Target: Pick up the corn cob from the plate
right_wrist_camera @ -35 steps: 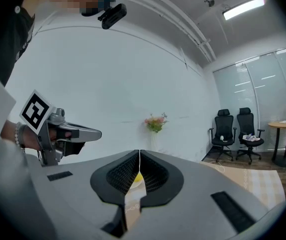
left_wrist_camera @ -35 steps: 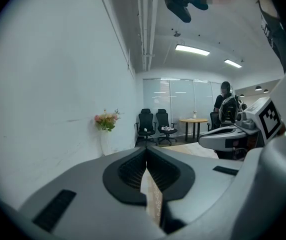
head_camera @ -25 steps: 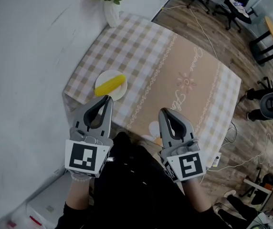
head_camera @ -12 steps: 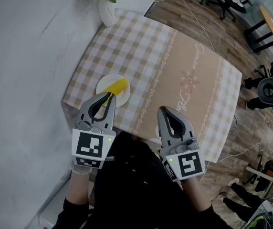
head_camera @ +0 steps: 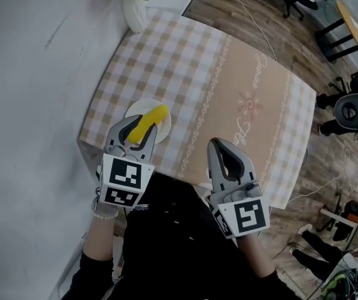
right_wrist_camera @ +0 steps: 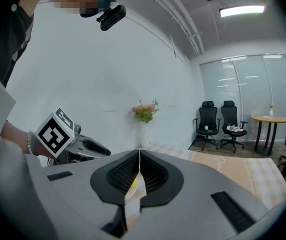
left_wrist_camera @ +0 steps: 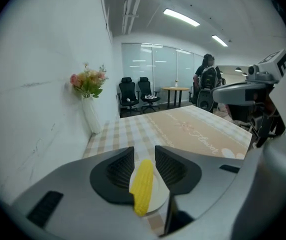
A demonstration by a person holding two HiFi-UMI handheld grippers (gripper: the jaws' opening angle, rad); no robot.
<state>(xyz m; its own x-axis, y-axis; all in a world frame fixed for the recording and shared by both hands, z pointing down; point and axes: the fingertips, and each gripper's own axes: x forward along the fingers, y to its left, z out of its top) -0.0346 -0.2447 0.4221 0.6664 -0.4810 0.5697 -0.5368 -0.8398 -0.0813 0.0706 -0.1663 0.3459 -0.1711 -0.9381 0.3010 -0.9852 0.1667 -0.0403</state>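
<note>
One white plate (head_camera: 164, 127) holds one corn cob (head_camera: 149, 122), lying flat. The plate sits by the table's (head_camera: 254, 74) near corner on the wall side, close to the edge. One vase (head_camera: 134, 12) of flowers stands at the far corner, with open cloth stretching right. Left gripper (head_camera: 131, 132) is over the plate, jaws opening, cob in the gap, pads off it. Right gripper (head_camera: 220, 146) is at the near edge, jaws together, empty.

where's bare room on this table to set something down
Bare: the table's beige middle and right checked edge. Crowded: near left corner, corn on plate, left gripper there with jaws opening, corn lined up between them, untouched; vase at far left corner.
</note>
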